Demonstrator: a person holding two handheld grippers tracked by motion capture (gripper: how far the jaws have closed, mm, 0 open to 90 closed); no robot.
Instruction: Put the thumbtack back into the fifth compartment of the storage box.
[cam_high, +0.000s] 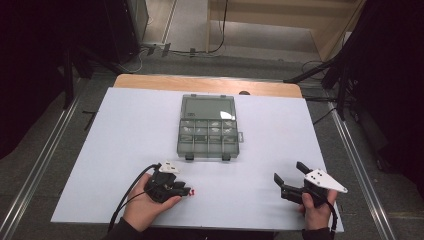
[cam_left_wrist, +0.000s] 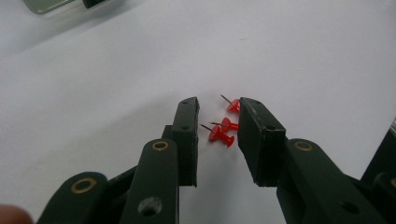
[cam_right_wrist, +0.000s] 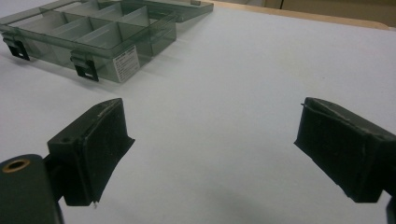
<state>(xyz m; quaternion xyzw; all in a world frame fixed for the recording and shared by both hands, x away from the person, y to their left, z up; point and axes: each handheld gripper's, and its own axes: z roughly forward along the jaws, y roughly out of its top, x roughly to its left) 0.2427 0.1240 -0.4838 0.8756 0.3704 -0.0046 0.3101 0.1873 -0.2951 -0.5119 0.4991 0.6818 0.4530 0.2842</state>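
An open grey compartment box (cam_high: 208, 131) sits mid-counter (cam_high: 125, 130), lid folded back; its contents are too small to tell. The left gripper (cam_left_wrist: 218, 122), jaws narrowly apart, straddles three red pushpins (cam_left_wrist: 225, 127) on the counter. The right gripper (cam_right_wrist: 210, 140) gapes wide, holding nothing.

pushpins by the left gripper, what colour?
Red pushpins, clearest in the left gripper view, lying between the left gripper's jaws.

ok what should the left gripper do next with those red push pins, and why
Probably close the left gripper gently on one of the small red plastic push pins. Its jaws stand partly open with the three pins lying in the gap on the white sheet, none gripped yet. The grey see-through compartment box lies open farther up the table, a likely destination.
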